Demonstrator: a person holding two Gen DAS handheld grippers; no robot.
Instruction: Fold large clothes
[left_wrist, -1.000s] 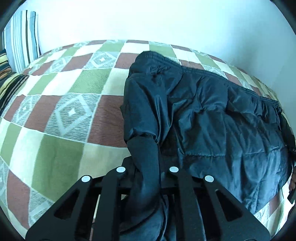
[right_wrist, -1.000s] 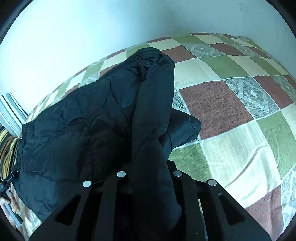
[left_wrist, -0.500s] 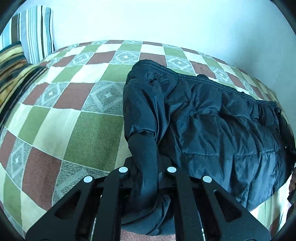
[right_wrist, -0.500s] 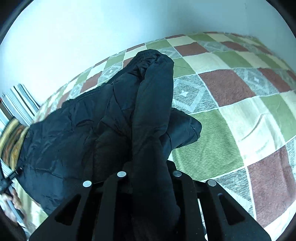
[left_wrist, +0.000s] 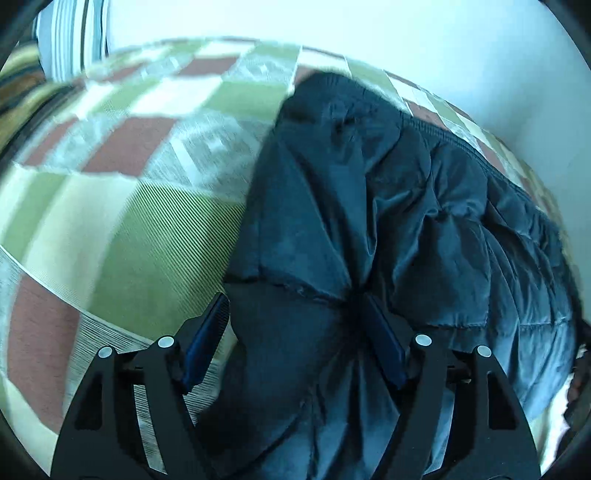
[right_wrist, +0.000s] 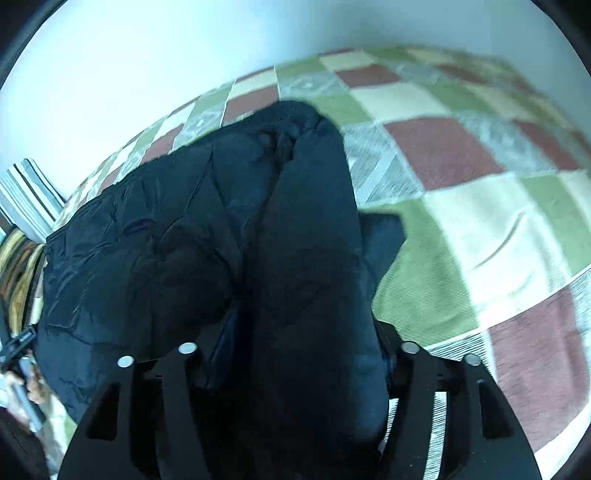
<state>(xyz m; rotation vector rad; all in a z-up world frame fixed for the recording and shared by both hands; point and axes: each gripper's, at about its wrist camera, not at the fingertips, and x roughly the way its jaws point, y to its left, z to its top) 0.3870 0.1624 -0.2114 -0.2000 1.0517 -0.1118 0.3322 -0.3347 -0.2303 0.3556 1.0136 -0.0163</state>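
A dark navy puffer jacket (left_wrist: 424, 229) lies spread on a checked bedspread (left_wrist: 122, 221); it also shows in the right wrist view (right_wrist: 155, 251). My left gripper (left_wrist: 295, 314) is open, its blue pads wide apart, with a bunched jacket sleeve lying loose between the fingers. My right gripper (right_wrist: 303, 343) is open too, its fingers spread on both sides of a thick folded sleeve (right_wrist: 310, 229) that drapes over them. The right fingertips are hidden under the cloth.
The bedspread (right_wrist: 461, 206) of green, brown and cream squares extends around the jacket. Striped pillows (left_wrist: 70, 40) stand at the head of the bed, also in the right wrist view (right_wrist: 26, 199). A white wall (left_wrist: 406, 37) runs along the far side.
Both grippers have opened from their tight hold on the sleeves. Both cameras have moved closer to the jacket and lower toward the bed; the views are blurred by motion.
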